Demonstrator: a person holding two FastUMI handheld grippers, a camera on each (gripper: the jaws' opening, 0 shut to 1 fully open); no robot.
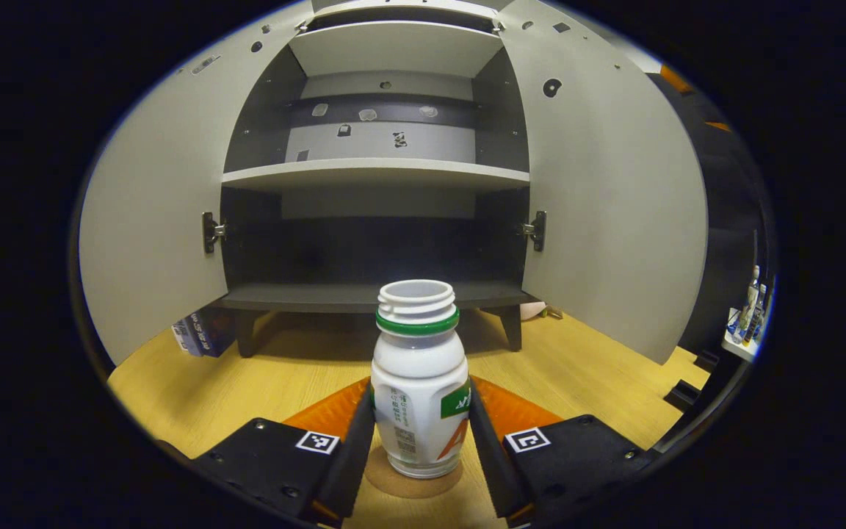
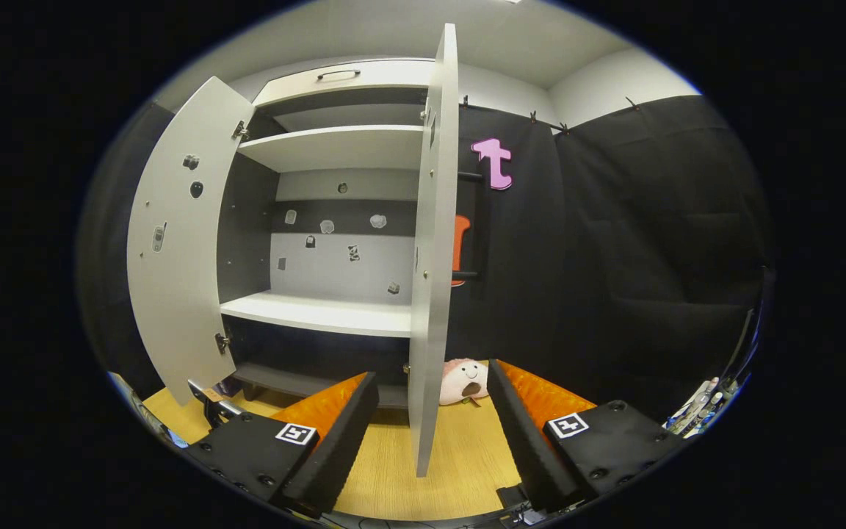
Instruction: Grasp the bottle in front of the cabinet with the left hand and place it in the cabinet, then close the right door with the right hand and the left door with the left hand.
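In the left gripper view, the cabinet (image 1: pixel 379 176) stands on the wooden counter (image 1: pixel 577 367) with both doors swung wide. Its left door (image 1: pixel 155 220) is to the left of the cabinet's opening, the lower shelf (image 1: pixel 371 295) lies dark between the hinges, and the right door (image 1: pixel 606 213) is to the right. The bottle (image 1: pixel 418 382), white with a green ring and no cap, stands upright on the counter in front of the cabinet, between the fingers of the left claw (image 1: pixel 421 433). Both pads touch its sides, so the claw is clenched on the bottle.

In the right gripper view, the right claw (image 2: pixel 434 433) is released, its fingers spread either side of the right door's edge (image 2: pixel 430 294) without touching it. A pink plush toy (image 2: pixel 463 382) lies on the counter just right of the cabinet.
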